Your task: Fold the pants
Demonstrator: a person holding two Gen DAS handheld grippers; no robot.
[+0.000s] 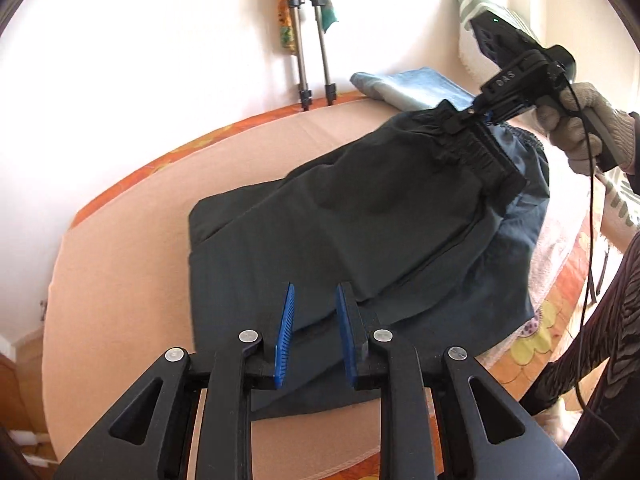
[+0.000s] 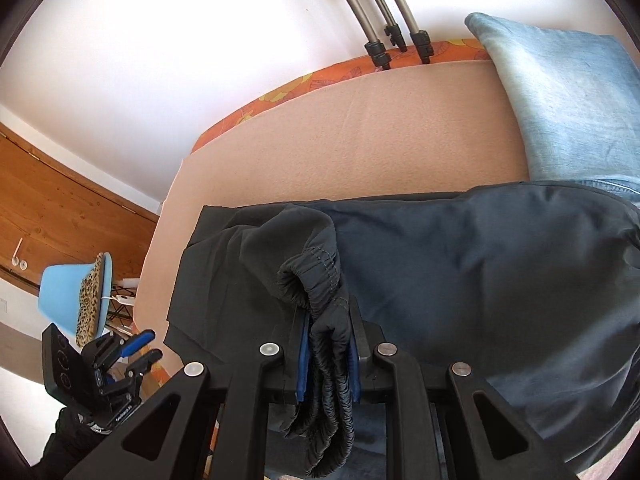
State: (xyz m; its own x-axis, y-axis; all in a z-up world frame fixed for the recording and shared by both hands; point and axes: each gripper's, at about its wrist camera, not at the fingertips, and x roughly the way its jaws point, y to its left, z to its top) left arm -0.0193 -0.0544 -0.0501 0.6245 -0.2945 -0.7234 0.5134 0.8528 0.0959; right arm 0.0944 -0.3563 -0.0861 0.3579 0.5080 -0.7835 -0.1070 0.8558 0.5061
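Note:
Dark pants (image 1: 360, 232) lie on a peach-covered bed (image 1: 120, 260), partly folded. My right gripper (image 2: 328, 344) is shut on the elastic waistband (image 2: 320, 288) and holds it lifted above the rest of the pants (image 2: 480, 280). In the left wrist view the right gripper (image 1: 480, 114) holds the waistband up at the far right. My left gripper (image 1: 314, 320) is open and empty, just above the near folded edge of the pants. It also shows in the right wrist view (image 2: 146, 346), open, at the lower left beside the bed.
Folded light blue jeans (image 2: 568, 96) lie at the bed's far right. Tripod legs (image 1: 316, 40) lean against the white wall behind the bed. A blue chair with a leopard cushion (image 2: 80, 300) stands left of the bed. A pillow and towel (image 1: 560, 240) lie at the right.

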